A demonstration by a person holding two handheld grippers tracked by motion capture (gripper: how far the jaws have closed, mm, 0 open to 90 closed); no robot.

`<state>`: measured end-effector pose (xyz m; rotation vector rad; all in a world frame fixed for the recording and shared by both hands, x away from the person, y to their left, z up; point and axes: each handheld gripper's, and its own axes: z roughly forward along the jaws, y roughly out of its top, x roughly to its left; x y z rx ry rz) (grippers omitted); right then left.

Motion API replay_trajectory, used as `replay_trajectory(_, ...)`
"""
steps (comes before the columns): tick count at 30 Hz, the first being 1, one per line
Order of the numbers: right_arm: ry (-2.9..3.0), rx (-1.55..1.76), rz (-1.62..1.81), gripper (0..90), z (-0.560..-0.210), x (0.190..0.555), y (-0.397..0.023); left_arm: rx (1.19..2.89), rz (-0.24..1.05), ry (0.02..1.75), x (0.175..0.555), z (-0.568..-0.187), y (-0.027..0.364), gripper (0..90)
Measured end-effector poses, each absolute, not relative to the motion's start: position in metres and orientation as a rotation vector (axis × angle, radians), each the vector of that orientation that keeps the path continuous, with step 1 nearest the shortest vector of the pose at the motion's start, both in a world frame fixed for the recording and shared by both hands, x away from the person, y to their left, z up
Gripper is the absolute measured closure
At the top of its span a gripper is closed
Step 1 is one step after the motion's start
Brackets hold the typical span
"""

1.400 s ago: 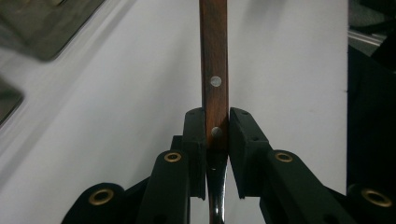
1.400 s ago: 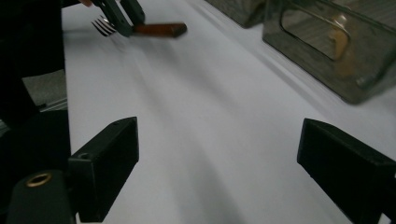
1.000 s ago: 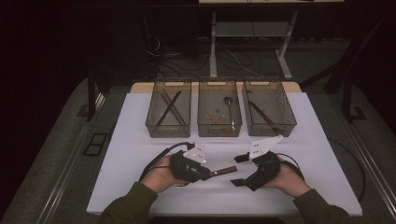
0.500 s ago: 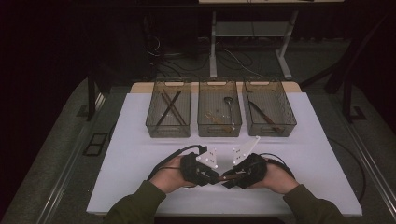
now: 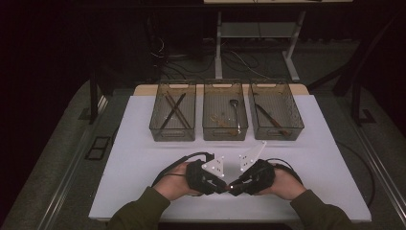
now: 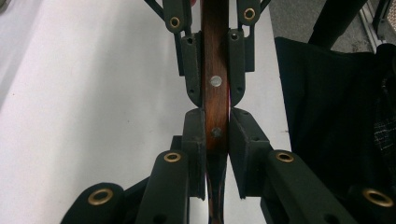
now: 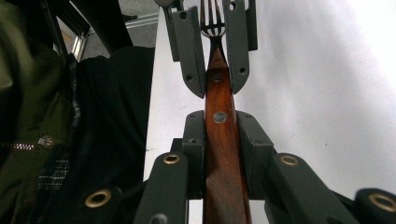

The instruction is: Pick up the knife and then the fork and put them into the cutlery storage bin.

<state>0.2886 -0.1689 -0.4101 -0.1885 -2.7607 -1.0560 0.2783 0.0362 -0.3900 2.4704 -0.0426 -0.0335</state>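
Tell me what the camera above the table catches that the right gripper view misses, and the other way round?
The high view alone takes in three clear bins at the far side of the white table, each with utensils inside, plus both forearms. The right gripper view alone shows up close that the thing held is a fork: metal tines, a riveted wooden handle, and the right gripper whose jaws have just been closing on that handle. Both views share the white tabletop, the person's green sleeve and the left gripper facing the right one.
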Motion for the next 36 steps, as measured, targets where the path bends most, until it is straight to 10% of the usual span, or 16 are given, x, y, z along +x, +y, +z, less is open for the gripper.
replay_trajectory(18,-2.737,-0.310,-1.208,75.3,-0.400,0.293,-0.192,2.274,-0.046,0.288,0.290,-0.402,0.086,39.8)
replay_trajectory(36,-2.727,-0.603,-1.416,75.2,-0.378,0.304,-0.236,2.081,0.203,0.694,0.277,-0.426,0.155,9.0)
